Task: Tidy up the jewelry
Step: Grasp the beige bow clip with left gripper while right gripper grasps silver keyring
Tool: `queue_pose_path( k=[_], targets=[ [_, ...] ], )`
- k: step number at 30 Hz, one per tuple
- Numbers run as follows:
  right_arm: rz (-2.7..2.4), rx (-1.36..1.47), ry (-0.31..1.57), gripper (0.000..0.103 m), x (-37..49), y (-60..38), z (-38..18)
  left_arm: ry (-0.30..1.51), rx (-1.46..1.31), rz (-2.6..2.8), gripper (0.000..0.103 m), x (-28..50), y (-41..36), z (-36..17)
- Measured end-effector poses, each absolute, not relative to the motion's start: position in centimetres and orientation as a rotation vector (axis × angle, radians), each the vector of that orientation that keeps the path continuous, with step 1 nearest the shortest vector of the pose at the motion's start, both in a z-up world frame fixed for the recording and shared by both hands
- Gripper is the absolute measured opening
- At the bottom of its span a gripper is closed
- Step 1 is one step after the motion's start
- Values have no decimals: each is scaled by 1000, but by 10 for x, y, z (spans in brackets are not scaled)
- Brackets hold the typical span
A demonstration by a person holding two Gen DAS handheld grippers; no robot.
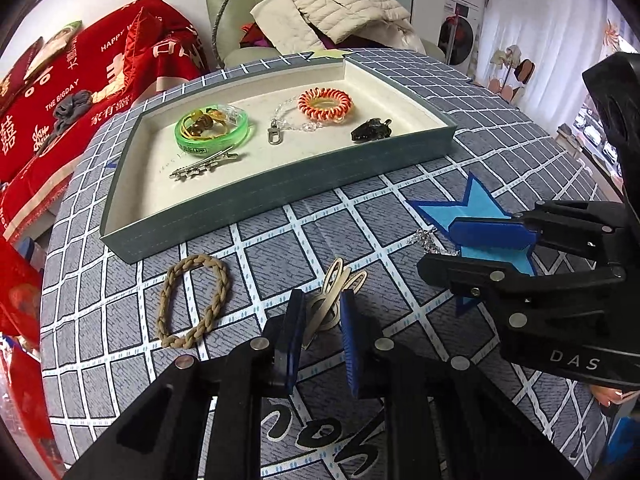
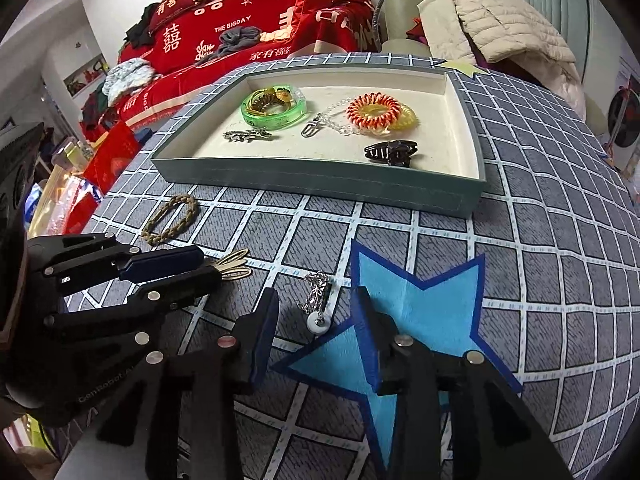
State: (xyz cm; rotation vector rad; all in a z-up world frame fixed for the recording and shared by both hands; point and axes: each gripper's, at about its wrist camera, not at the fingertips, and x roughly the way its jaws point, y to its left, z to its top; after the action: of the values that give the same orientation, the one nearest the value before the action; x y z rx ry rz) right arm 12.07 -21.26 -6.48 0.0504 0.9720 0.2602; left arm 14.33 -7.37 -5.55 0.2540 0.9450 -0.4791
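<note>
A grey-green tray (image 1: 280, 184) (image 2: 320, 184) holds a green bangle (image 1: 212, 130), a silver clip (image 1: 202, 166), a clear chain (image 1: 280, 120), an orange coil tie (image 1: 325, 105) and a black claw clip (image 1: 370, 130). On the checked cloth lie a beige braided band (image 1: 194, 300) (image 2: 172, 218), a cream hair clip (image 1: 334, 300) (image 2: 234, 266) and a silver necklace with a white pendant (image 2: 318, 308). My left gripper (image 1: 320, 312) is open around the cream hair clip. My right gripper (image 2: 316, 320) is open around the necklace.
A blue star patch (image 2: 420, 320) lies on the cloth under the right gripper. A red blanket (image 1: 80, 92) covers a sofa at the far left. A chair with a beige jacket (image 1: 340, 8) stands behind the table.
</note>
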Motion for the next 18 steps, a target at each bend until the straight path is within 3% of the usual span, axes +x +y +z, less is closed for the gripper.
queue_pose_path(
  k=[13, 15, 17, 18],
  targets=[
    [201, -91, 976, 40, 115, -193, -66, 936, 334, -478, 40, 135, -81, -54],
    [195, -88, 975, 33, 114, -194, -65, 945, 323, -487, 40, 136, -78, -54],
    [180, -78, 975, 13, 113, -197, -65, 961, 306, -499, 40, 137, -76, -54],
    [176, -72, 976, 12, 113, -198, -65, 971, 296, -505, 40, 138, -74, -53]
  ],
)
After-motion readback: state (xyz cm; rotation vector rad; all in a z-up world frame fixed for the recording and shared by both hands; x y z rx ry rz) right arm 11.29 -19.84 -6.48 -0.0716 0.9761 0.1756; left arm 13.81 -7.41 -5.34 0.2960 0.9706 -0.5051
